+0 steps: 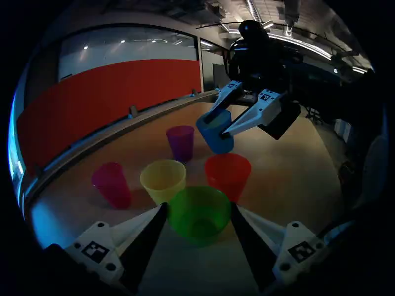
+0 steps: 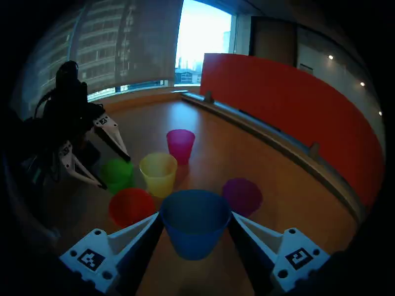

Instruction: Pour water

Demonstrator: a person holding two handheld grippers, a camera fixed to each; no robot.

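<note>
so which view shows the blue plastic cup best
The right gripper view: the blue plastic cup sits large and close between the right gripper's fingers, its inside visible. The left gripper view shows the same cup smaller, farther off, tilted.

left gripper view: low over table (image 1: 296, 177), facing red wall (image 1: 98, 98), green cup (image 1: 199, 219) at lens, right gripper (image 1: 216, 127) beyond | right gripper view: opposite side, facing window (image 2: 202, 39), blue cup (image 2: 194, 224) at lens, left gripper (image 2: 115, 172) far left | shared: yellow cup (image 1: 163, 178) and neighbours mid-table
</note>
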